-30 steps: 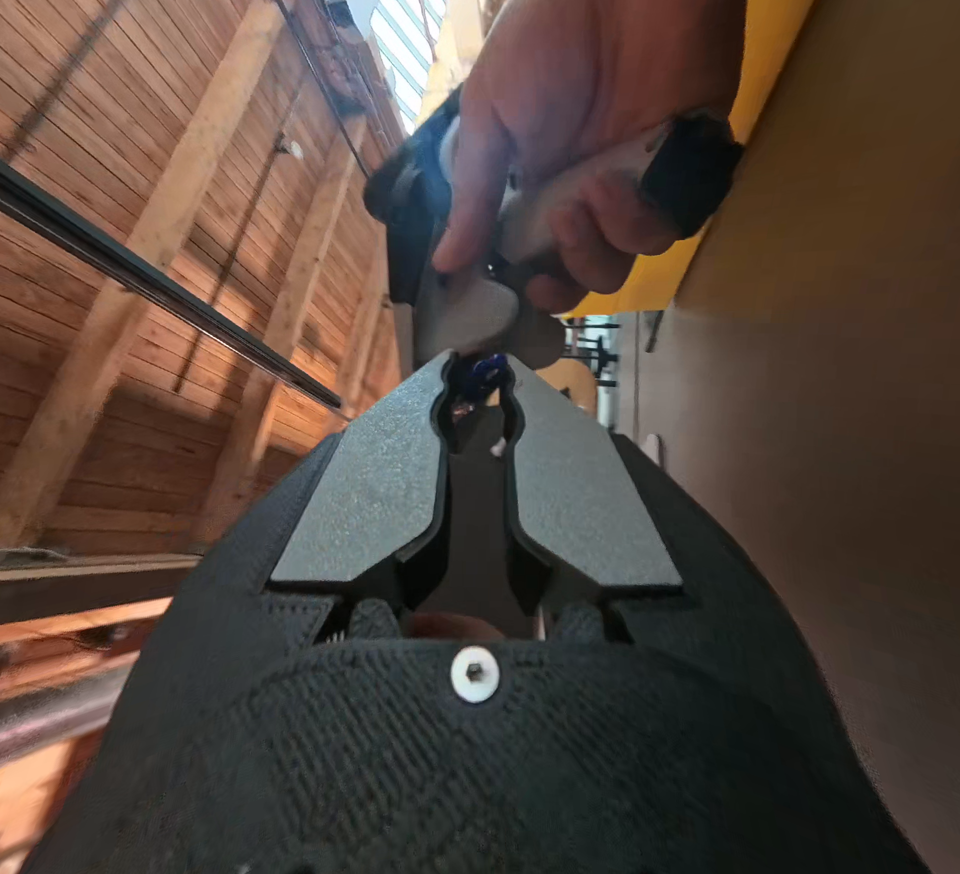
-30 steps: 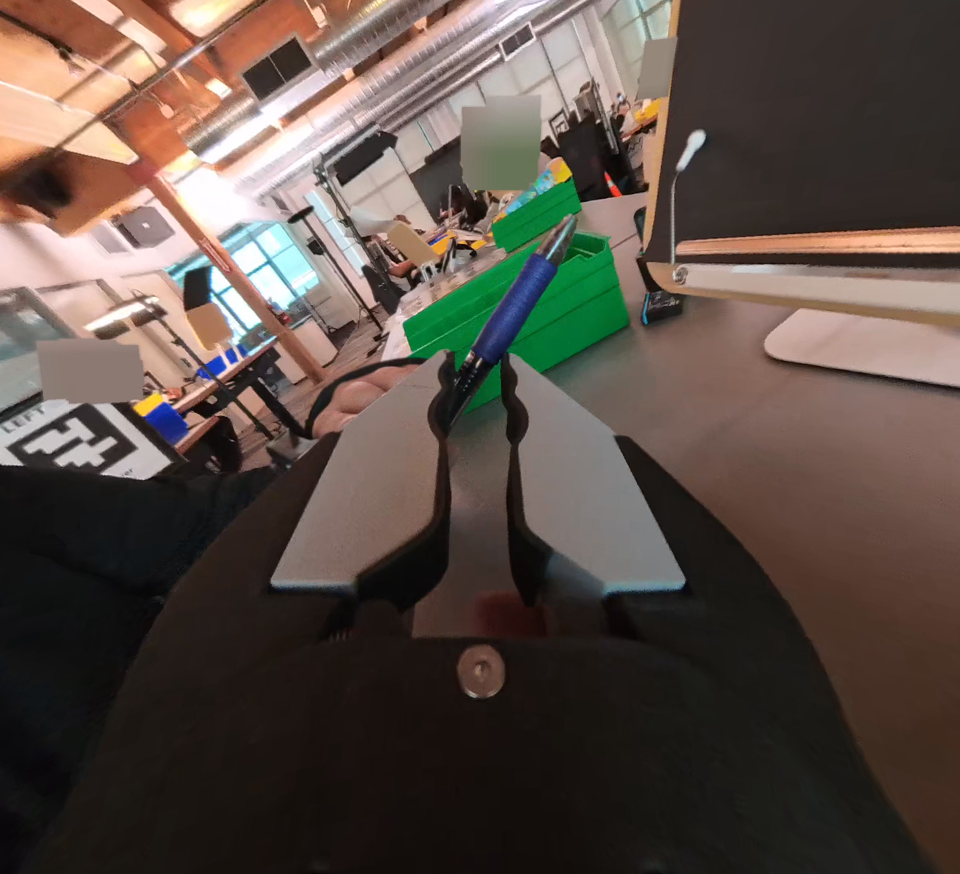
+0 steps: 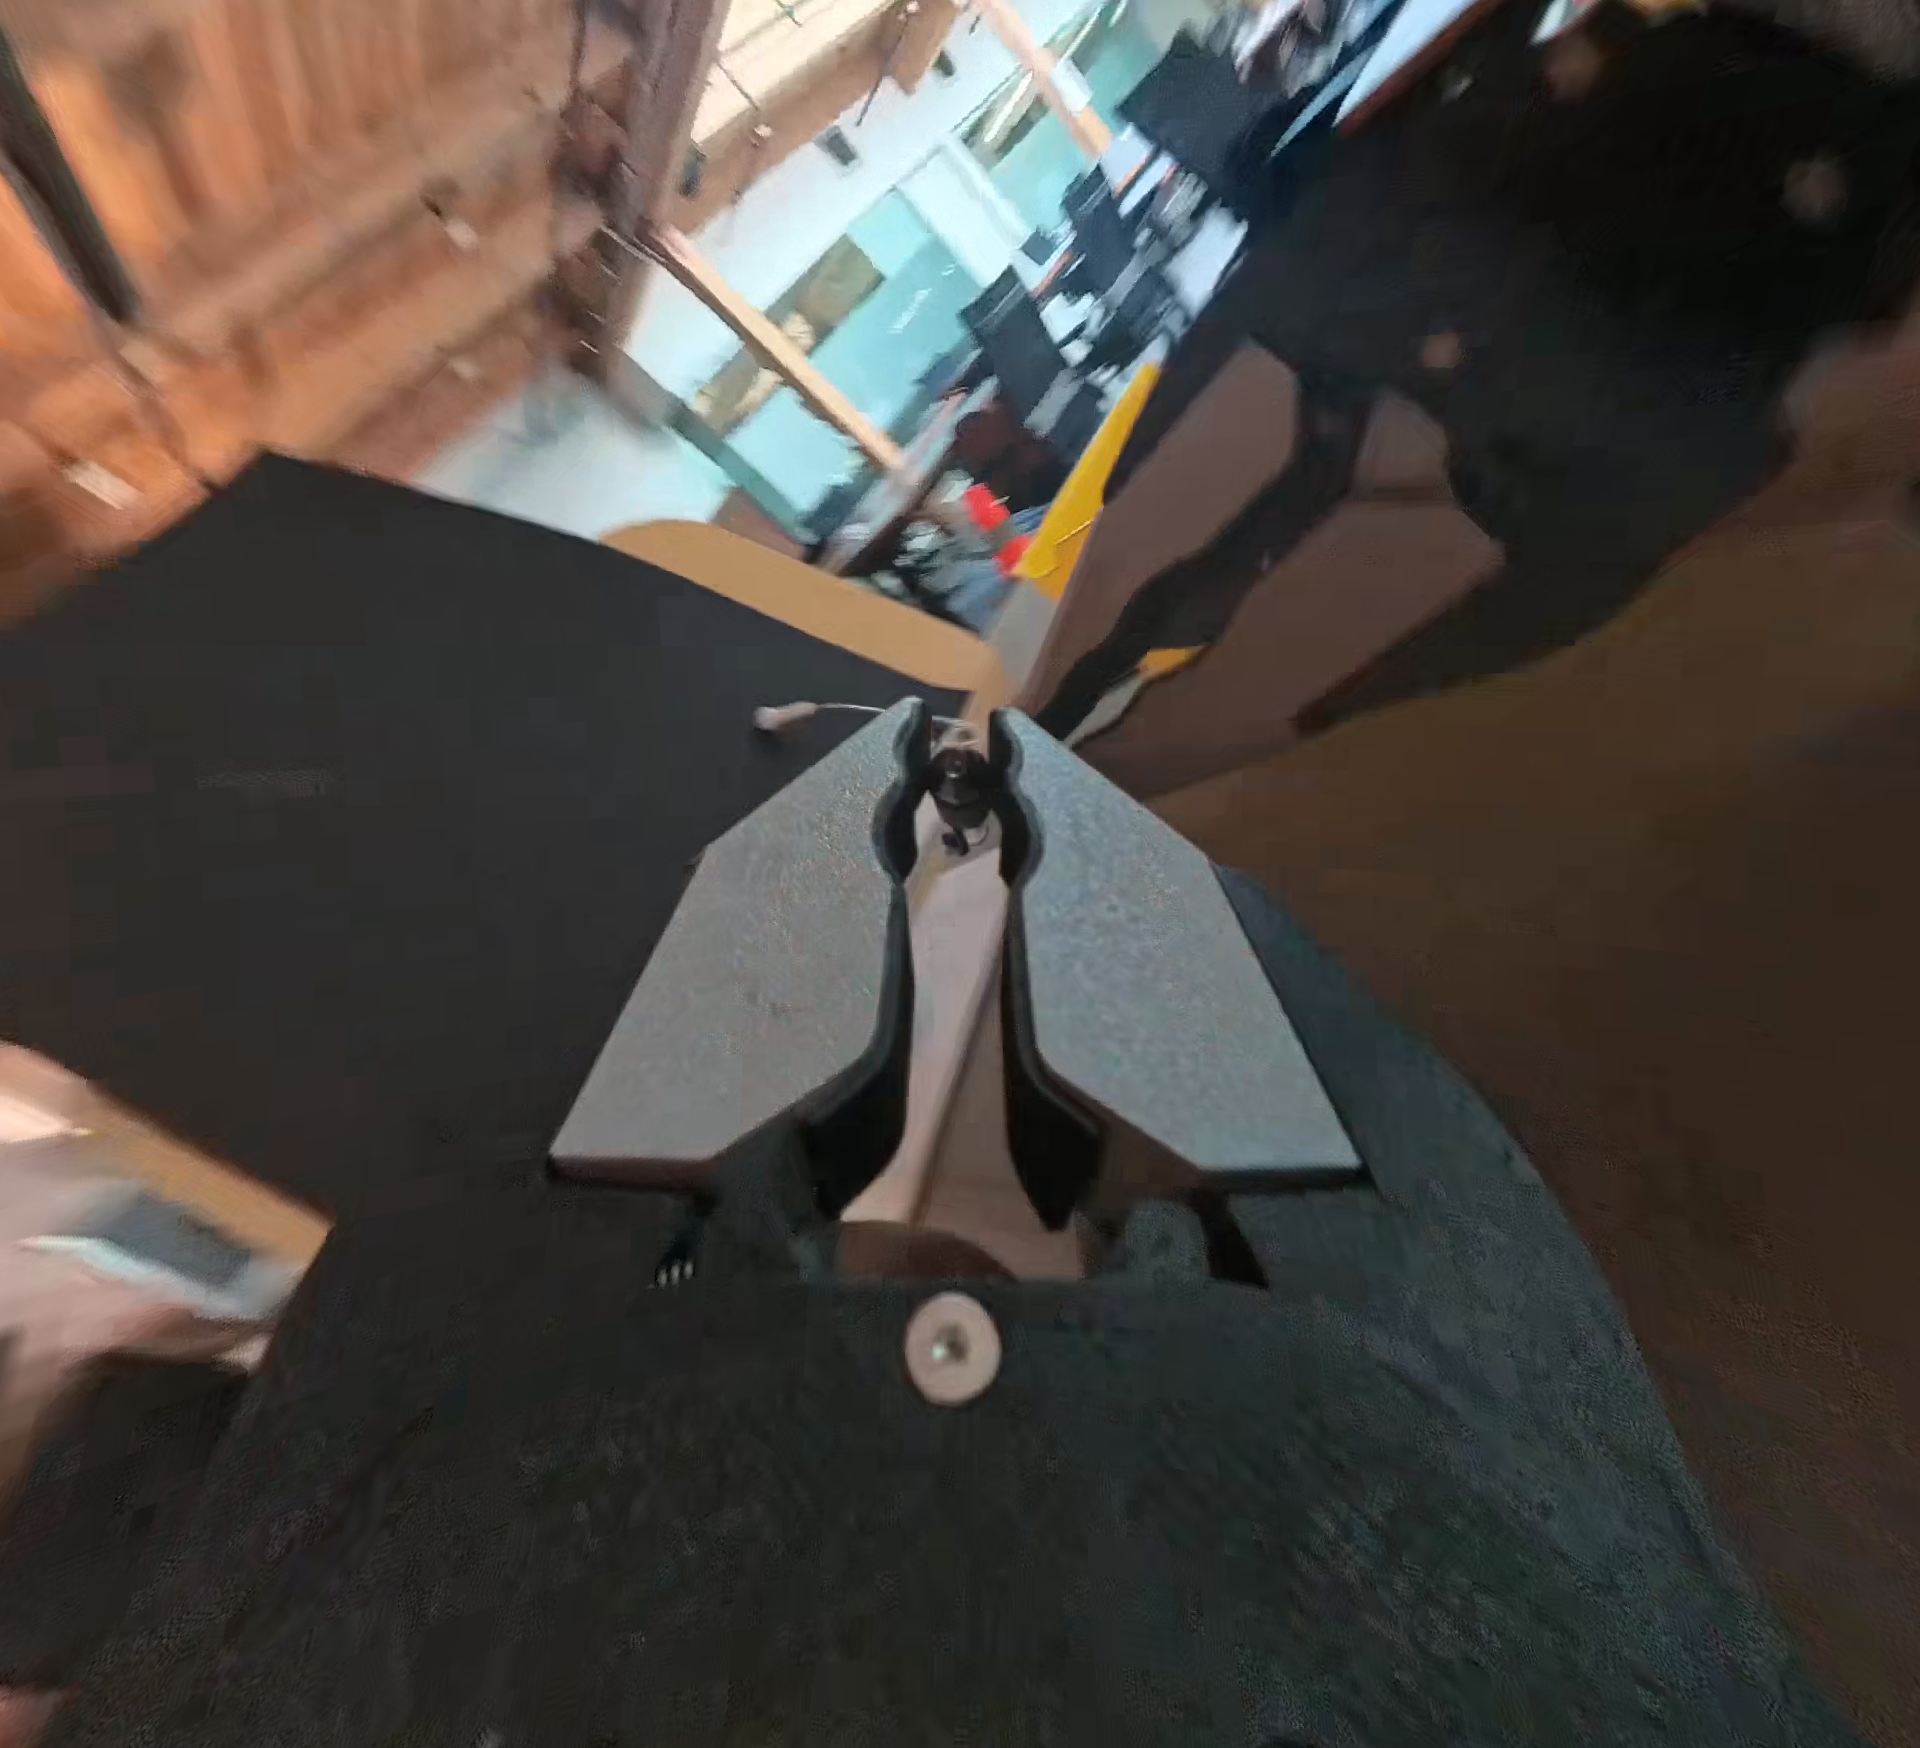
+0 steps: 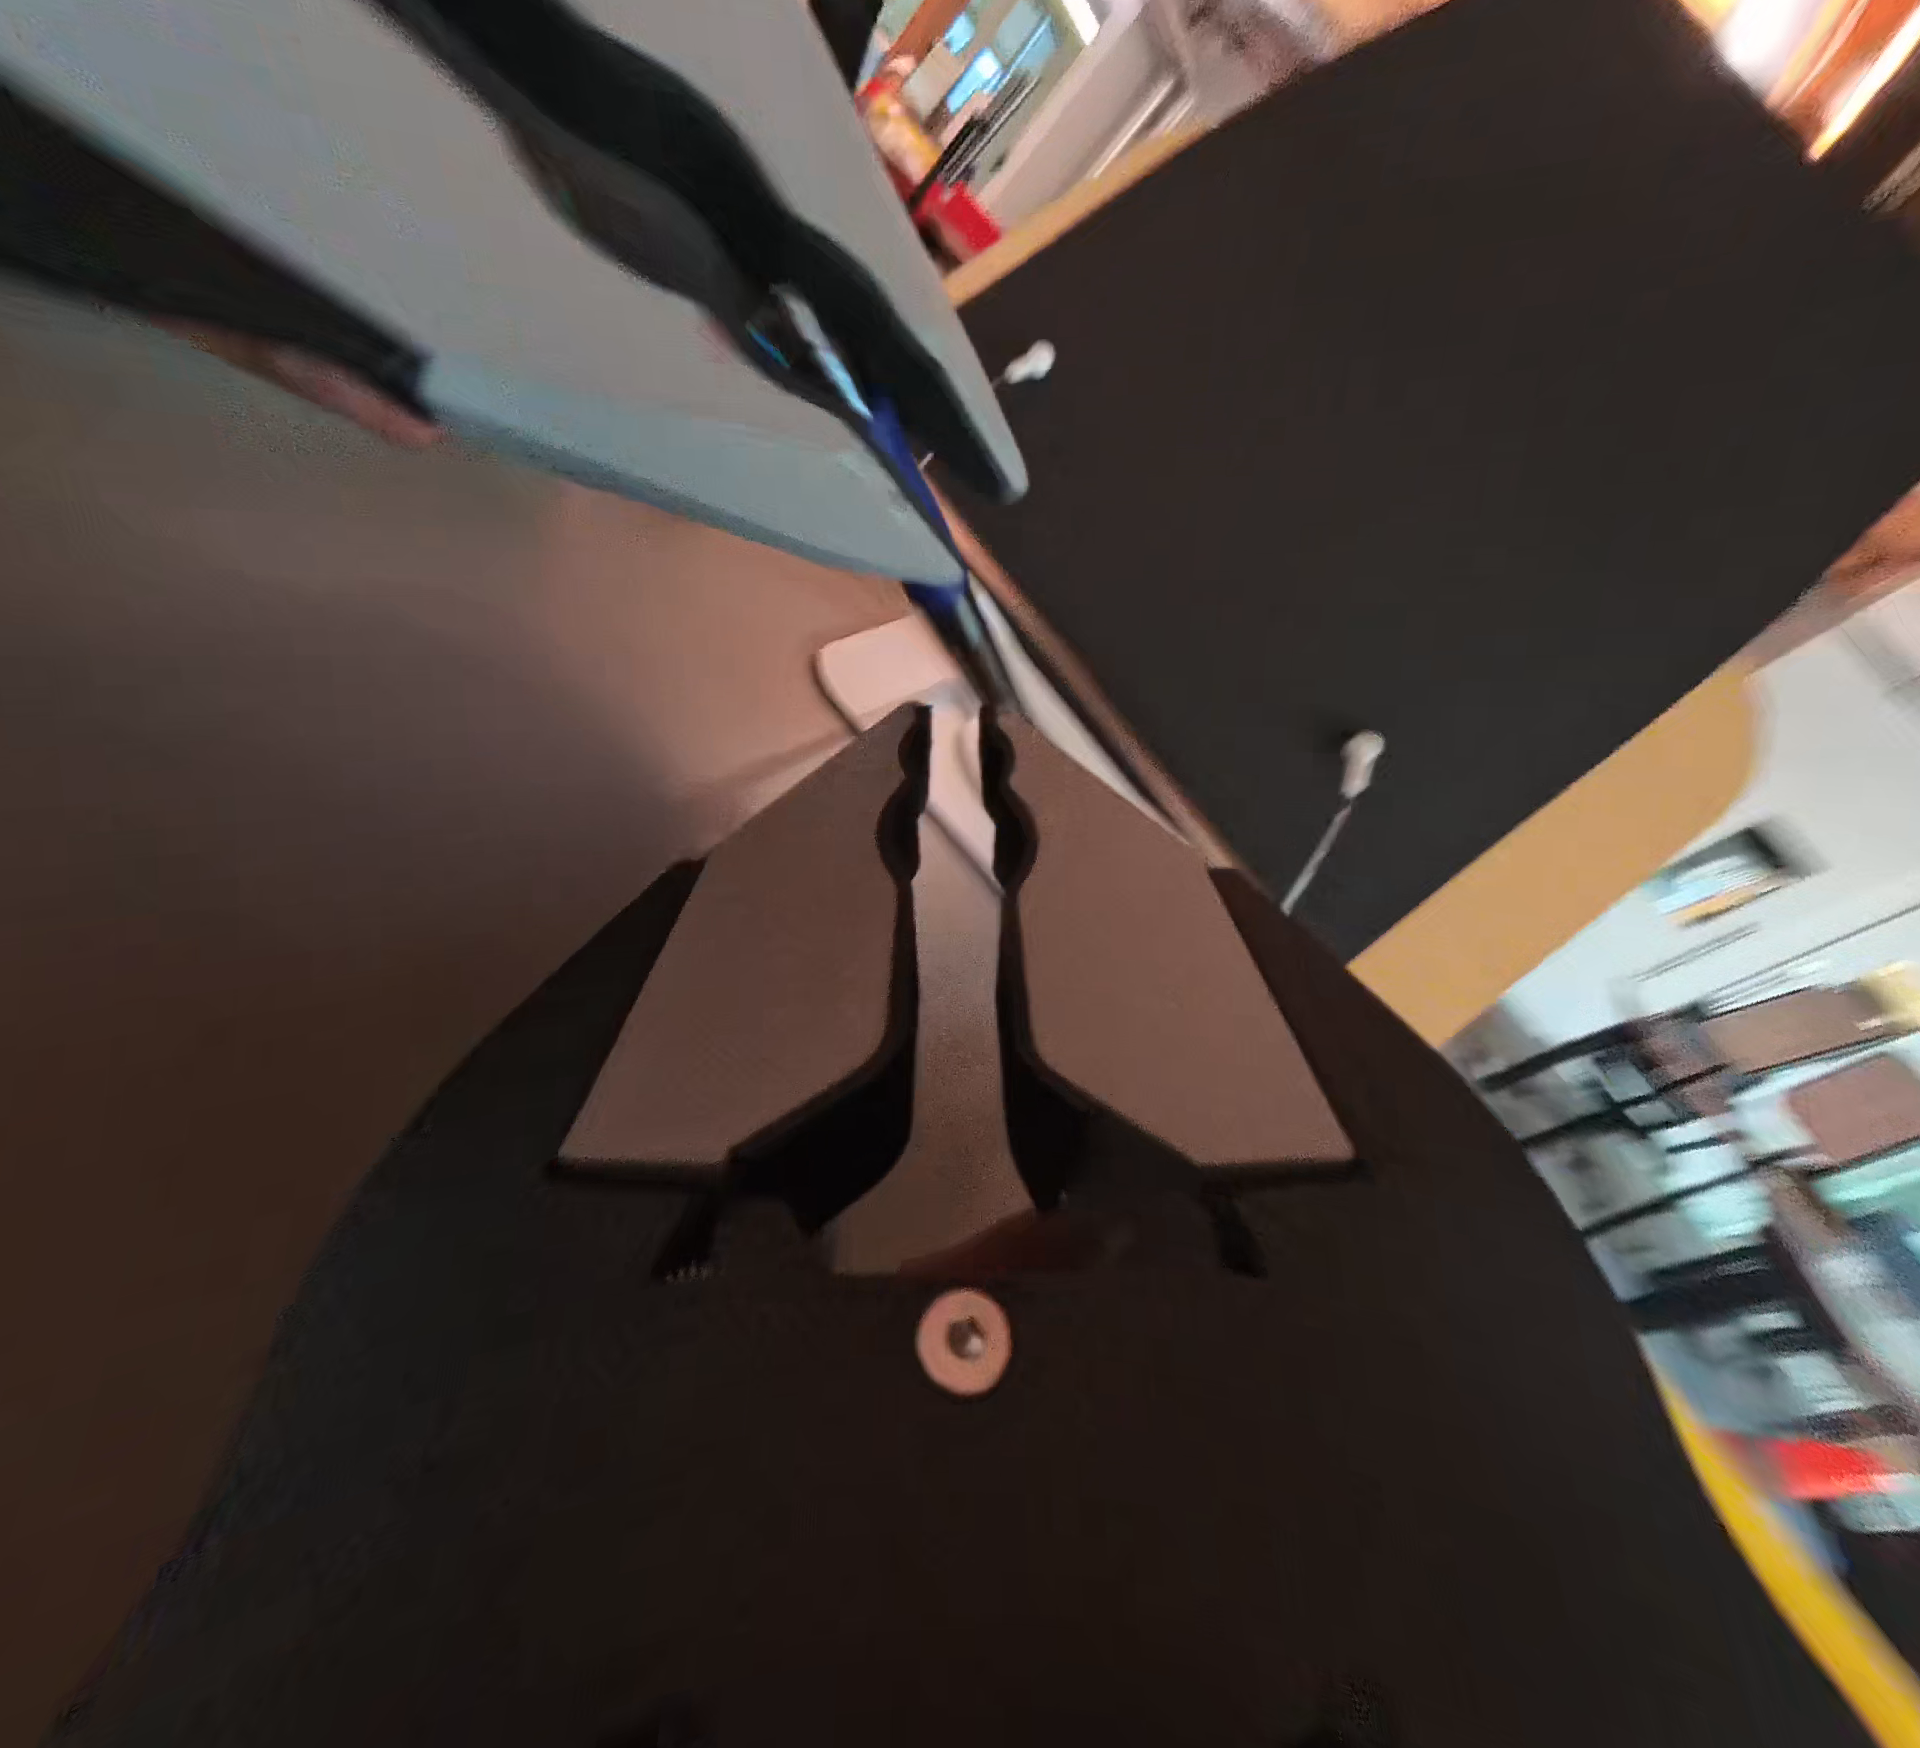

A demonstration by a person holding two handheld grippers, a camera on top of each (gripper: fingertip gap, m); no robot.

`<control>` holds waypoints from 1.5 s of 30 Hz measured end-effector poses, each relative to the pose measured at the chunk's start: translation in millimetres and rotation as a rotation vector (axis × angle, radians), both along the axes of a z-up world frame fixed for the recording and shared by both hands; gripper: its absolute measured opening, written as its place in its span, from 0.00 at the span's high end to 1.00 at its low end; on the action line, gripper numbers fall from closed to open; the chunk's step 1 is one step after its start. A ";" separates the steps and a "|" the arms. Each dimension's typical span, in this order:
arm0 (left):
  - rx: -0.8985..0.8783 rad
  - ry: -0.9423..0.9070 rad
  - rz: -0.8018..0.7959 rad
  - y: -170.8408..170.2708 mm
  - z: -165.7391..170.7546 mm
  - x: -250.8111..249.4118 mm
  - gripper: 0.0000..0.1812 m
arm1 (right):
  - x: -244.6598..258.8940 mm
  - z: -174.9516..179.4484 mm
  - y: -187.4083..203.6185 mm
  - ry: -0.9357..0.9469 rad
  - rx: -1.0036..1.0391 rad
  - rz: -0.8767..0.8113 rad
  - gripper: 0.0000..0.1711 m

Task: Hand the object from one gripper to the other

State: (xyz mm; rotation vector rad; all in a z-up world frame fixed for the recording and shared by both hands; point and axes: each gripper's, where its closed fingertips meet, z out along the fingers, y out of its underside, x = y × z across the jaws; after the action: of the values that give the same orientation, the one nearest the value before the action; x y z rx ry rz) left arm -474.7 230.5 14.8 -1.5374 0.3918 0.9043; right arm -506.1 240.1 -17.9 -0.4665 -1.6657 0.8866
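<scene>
My left claw (image 3: 958, 742) now clamps pen (image 3: 958, 789). My right claw (image 4: 951, 732) let go, sits empty, narrow gap. Pen (image 4: 930, 535) swapped sides. Handover looks done.

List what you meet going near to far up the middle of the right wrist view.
right gripper, nothing between its fingers → blue pen → left gripper clamping the pen → black monitor screen behind.

The right gripper (image 4: 951, 732) is sitting empty, jaws slightly parted; just ahead, the left gripper (image 4: 935, 493) is clamping the blue pen (image 4: 940, 592).
</scene>
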 end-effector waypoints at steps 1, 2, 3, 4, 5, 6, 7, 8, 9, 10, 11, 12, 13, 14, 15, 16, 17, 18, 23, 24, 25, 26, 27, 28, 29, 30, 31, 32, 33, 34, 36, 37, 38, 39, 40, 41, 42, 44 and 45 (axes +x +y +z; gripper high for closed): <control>-0.018 0.128 0.044 -1.1 0.4 0.6 0.95 | 0.2 -3.1 1.6 -0.084 -0.105 0.034 1.00; -0.028 0.260 0.081 -2.4 1.5 2.4 0.95 | 0.7 -3.7 3.6 -0.174 -0.249 0.078 1.00; -0.032 0.386 0.105 -3.4 2.4 5.9 0.95 | 0.7 -2.2 6.8 -0.265 -0.414 0.123 1.00; -0.031 0.490 0.115 -3.2 2.6 10.4 0.95 | 2.2 1.1 8.7 -0.360 -0.585 0.189 0.91; -0.031 0.567 0.113 -1.7 1.2 15.4 0.95 | 6.3 7.6 9.0 -0.448 -0.748 0.281 0.83; -0.039 0.625 0.105 0.2 -1.5 20.3 0.96 | 11.7 17.4 9.6 -0.514 -0.893 0.381 0.79; -0.035 0.674 0.104 1.5 -2.1 24.6 0.95 | 17.3 27.4 11.7 -0.552 -1.008 0.469 0.80; -0.017 0.722 0.113 1.9 0.7 28.6 0.95 | 21.2 34.5 14.5 -0.572 -1.087 0.528 0.82; 0.000 0.765 0.120 1.8 4.1 33.0 0.95 | 23.3 38.1 16.2 -0.591 -1.134 0.561 0.82; 0.014 0.798 0.117 2.1 6.4 38.2 0.95 | 25.0 40.0 15.9 -0.609 -1.161 0.583 0.78; 0.021 0.821 0.111 3.0 7.3 43.1 0.95 | 26.8 41.1 13.5 -0.626 -1.177 0.608 0.76; 0.021 0.844 0.107 4.5 6.8 47.1 0.95 | 28.9 41.4 9.2 -0.649 -1.192 0.635 0.76; 0.016 0.871 0.104 6.5 5.1 51.0 0.95 | 30.6 40.7 3.8 -0.681 -1.206 0.660 0.75; 0.011 0.890 0.097 8.8 2.9 54.8 0.95 | 32.5 39.4 -2.3 -0.716 -1.213 0.683 0.73; -0.003 0.889 0.086 11.5 -0.8 57.0 0.94 | 35.8 40.0 -8.3 -0.736 -1.212 0.721 0.73; -0.019 0.868 0.078 13.9 -4.7 57.0 0.92 | 39.4 42.5 -12.3 -0.743 -1.221 0.762 0.81; -0.005 0.844 0.078 14.7 -4.5 57.5 0.91 | 40.8 43.8 -14.3 -0.742 -1.228 0.783 0.90; 0.007 0.816 0.069 15.5 -4.5 58.4 0.89 | 40.9 43.9 -14.7 -0.735 -1.218 0.786 0.91; -0.010 0.280 -0.091 20.8 -20.5 47.9 0.76 | 27.9 44.9 3.7 -0.509 -1.018 0.582 0.96; 0.006 0.186 -0.106 19.4 -18.9 42.9 0.74 | 24.5 44.8 8.7 -0.447 -0.949 0.517 0.96; 0.021 0.102 -0.130 17.5 -17.5 39.1 0.75 | 20.7 43.5 13.8 -0.387 -0.867 0.442 0.96; 0.038 0.026 -0.143 15.1 -15.2 34.2 0.75 | 17.5 40.6 17.7 -0.339 -0.772 0.369 0.96; 0.077 -0.040 -0.138 11.8 -9.6 27.2 0.75 | 15.0 37.2 19.8 -0.300 -0.673 0.304 0.96; 0.106 -0.106 -0.140 9.0 -5.0 21.3 0.75 | 12.7 33.7 21.1 -0.262 -0.575 0.245 0.96; 0.127 -0.177 -0.147 6.8 -1.7 16.6 0.76 | 10.5 30.2 21.9 -0.222 -0.475 0.189 0.96; 0.150 -0.252 -0.154 5.1 1.7 12.3 0.76 | 8.9 26.9 21.0 -0.182 -0.375 0.144 0.96; 0.171 -0.322 -0.169 3.9 4.8 9.8 0.76 | 8.4 23.8 17.8 -0.144 -0.278 0.115 0.96; 0.193 -0.381 -0.180 2.6 7.7 7.4 0.76 | 8.2 20.5 14.1 -0.107 -0.183 0.089 0.96; 0.216 -0.436 -0.179 1.4 10.2 3.7 0.76 | 7.8 16.8 10.4 -0.072 -0.086 0.063 0.96; 0.227 -0.493 -0.194 1.0 11.1 2.4 0.75 | 7.6 12.8 6.3 -0.038 0.008 0.043 0.96; 0.243 -0.597 -0.232 1.0 12.1 1.8 0.76 | 9.2 8.2 -4.4 0.031 0.143 0.035 0.96; 0.242 -0.622 -0.241 1.1 11.5 1.3 0.79 | 10.2 8.1 -9.1 0.062 0.173 0.036 0.96; 0.226 -0.622 -0.263 1.4 10.1 4.1 0.86 | 10.6 8.3 -11.7 0.082 0.183 0.031 0.96; 0.212 -0.608 -0.273 1.6 8.5 6.1 0.91 | 9.9 8.2 -12.1 0.087 0.182 0.022 0.96; 0.197 -0.588 -0.269 2.2 6.5 6.8 0.93 | 8.7 7.6 -10.6 0.083 0.177 0.010 0.96; 0.176 -0.570 -0.254 3.3 3.9 6.1 0.93 | 7.3 8.1 -7.6 0.082 0.171 -0.007 0.95; 0.154 -0.551 -0.229 4.3 1.2 4.1 0.93 | 6.0 9.9 -3.8 0.088 0.163 -0.025 0.95; 0.121 -0.505 -0.187 5.5 -2.2 1.4 0.94 | 5.0 15.4 2.1 0.110 0.141 -0.050 0.93; 0.113 -0.459 -0.175 5.3 -1.8 2.3 0.94 | 5.4 16.6 2.4 0.116 0.131 -0.047 0.92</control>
State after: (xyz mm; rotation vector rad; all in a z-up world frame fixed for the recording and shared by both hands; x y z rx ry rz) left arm -472.4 235.8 13.0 -1.5256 0.1368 0.4111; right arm -500.7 242.5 -1.3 -0.3568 -1.5893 0.7514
